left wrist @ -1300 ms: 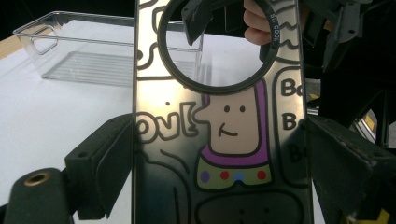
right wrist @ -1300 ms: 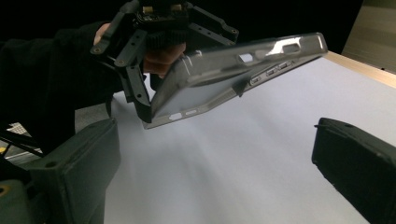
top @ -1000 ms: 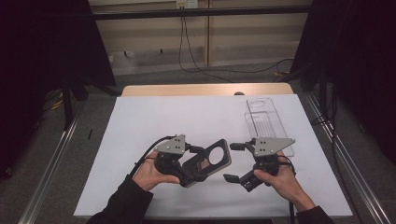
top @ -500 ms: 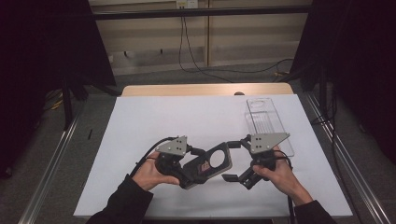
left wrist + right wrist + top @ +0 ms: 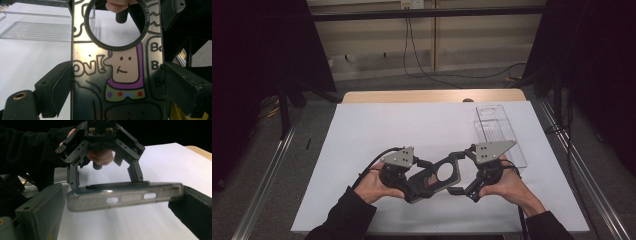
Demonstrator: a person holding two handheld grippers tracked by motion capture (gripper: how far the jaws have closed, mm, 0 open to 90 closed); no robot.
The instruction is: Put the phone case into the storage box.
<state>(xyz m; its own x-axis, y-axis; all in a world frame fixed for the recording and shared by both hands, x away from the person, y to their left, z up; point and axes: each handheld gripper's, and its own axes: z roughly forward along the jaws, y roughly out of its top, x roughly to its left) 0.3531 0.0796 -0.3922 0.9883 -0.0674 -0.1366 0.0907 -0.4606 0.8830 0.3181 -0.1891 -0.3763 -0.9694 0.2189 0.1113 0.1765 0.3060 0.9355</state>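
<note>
A dark phone case [image 5: 434,179] printed with cartoon figures and a black ring hangs just above the white sheet. My left gripper [image 5: 418,184] is shut on its two long sides; in the left gripper view [image 5: 117,97] both pads press the case [image 5: 120,75]. My right gripper [image 5: 460,173] faces it from the right. In the right gripper view [image 5: 120,217] its jaws stand on either side of the case's end edge [image 5: 122,198], which has cut-outs, with a thin gap at the left jaw. Behind that edge, my left gripper [image 5: 105,182] grips the case from above.
A clear plastic tray [image 5: 499,135] lies at the right on the white sheet [image 5: 412,125], just beyond my right hand. The sheet covers a wooden table [image 5: 432,96] with metal rails along both sides. Cables hang behind the table.
My right gripper has moved left towards the case, and its jaws now flank the case's end. The left gripper and the case have stayed in place.
</note>
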